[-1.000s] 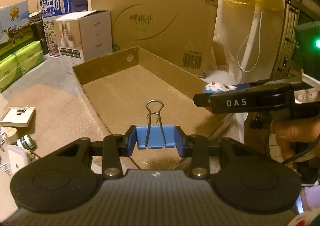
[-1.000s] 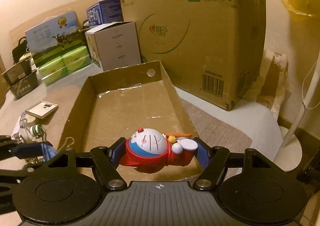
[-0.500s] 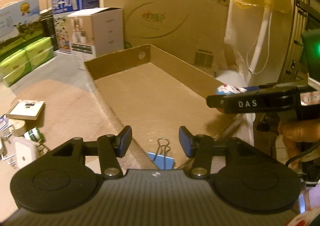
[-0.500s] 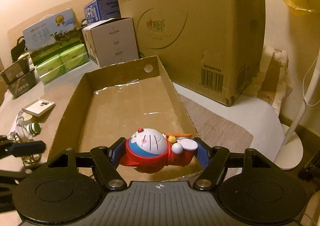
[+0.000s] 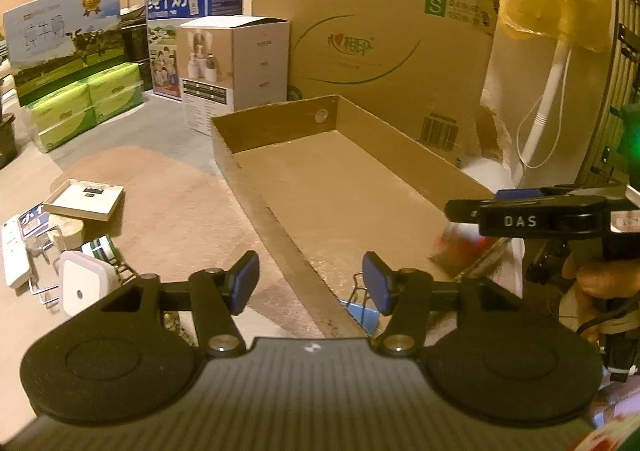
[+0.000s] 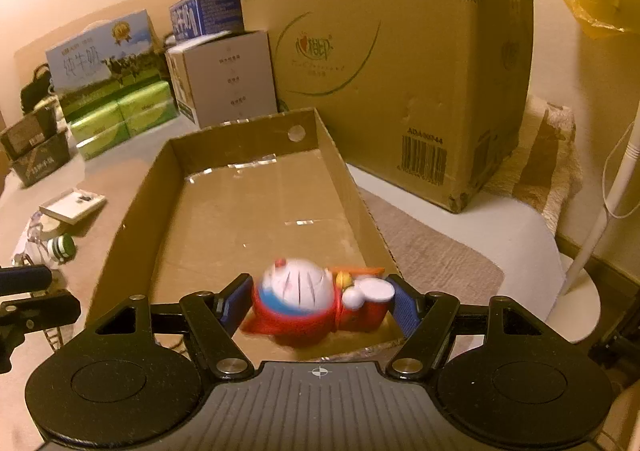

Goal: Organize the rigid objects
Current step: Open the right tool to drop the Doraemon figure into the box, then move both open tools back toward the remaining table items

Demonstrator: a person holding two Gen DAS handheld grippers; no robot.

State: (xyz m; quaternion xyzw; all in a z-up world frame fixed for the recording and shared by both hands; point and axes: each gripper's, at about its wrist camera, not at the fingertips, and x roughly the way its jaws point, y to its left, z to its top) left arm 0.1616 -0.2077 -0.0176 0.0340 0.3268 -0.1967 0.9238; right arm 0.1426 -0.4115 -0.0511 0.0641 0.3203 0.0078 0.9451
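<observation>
A shallow cardboard tray [image 5: 280, 227] [image 6: 140, 187] lies on the table. My left gripper [image 5: 310, 285] is open and empty above the tray's near left wall. A blue binder clip [image 5: 362, 313] lies in the tray's near corner, partly hidden by my right finger. My right gripper [image 6: 320, 301] has opened; its pads stand apart from a blurred Doraemon toy [image 6: 312, 301] dropping between them over the tray's near end. The toy shows as a red blur [image 5: 460, 245] in the left wrist view, below my right gripper [image 5: 472, 207].
A large cardboard box [image 6: 392, 63], a white box [image 5: 236, 71] and milk cartons [image 5: 64, 47] stand behind the tray. Small items lie left of it: a white card box [image 5: 84, 199], a white square device [image 5: 82, 285], wire clips. A white lamp stand [image 6: 576, 291] is at right.
My left gripper opened and let the blue binder clip fall into the tray, then moved left. My right gripper has just opened and the Doraemon toy is falling.
</observation>
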